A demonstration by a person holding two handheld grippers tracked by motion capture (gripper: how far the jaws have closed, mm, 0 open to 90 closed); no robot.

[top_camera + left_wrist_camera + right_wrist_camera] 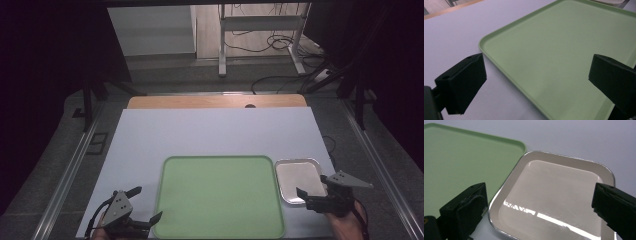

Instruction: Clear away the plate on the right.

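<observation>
Flanking 2 trays (218,165) (299,164) — 2 gaping tongs (148,205) (311,196)

Dim room, grey floor (165,75), white desk frame (260,22), trailing cables (272,45)

High view looks forward and down over the desk (210,130); 2 gripper views sit low and close, sharing the green tray (564,50) between them.

Lab-style recording setup, not a home.
White-topped table (215,130) on grey carpet, metal floor rails (70,175) either side, dark curtains around, loose cables (272,42) under a metal-framed desk (260,22) behind.
</observation>
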